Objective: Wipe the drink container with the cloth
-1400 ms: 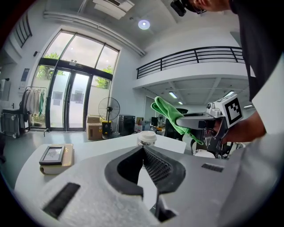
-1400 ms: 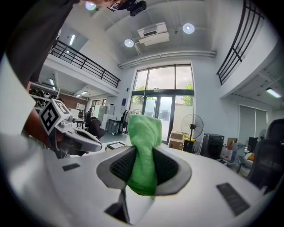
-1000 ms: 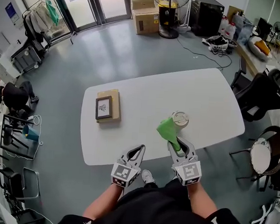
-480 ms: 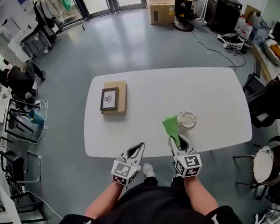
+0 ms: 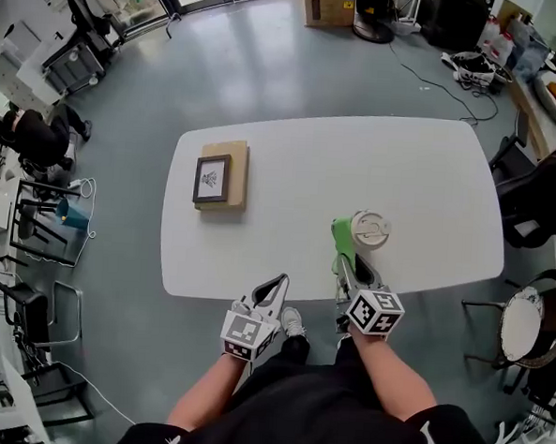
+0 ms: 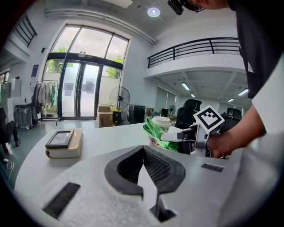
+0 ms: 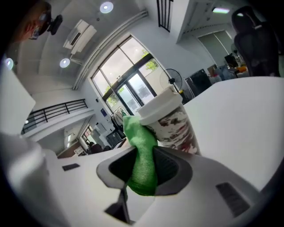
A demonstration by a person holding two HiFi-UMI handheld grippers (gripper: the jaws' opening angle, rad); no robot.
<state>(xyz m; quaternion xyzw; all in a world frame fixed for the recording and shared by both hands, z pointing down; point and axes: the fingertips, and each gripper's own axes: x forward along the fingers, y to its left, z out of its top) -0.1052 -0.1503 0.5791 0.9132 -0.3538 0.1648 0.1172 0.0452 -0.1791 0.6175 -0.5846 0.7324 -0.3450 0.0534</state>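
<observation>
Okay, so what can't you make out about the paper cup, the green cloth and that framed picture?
- Contents of the white-lidded paper cup: the lid covers them in every view.
- Cup's base: hidden by the body of the right gripper in its own view.
- Cup wall behind the green cloth: covered in the right gripper view.
- Image in the dark-framed picture: too small in the head view.
</observation>
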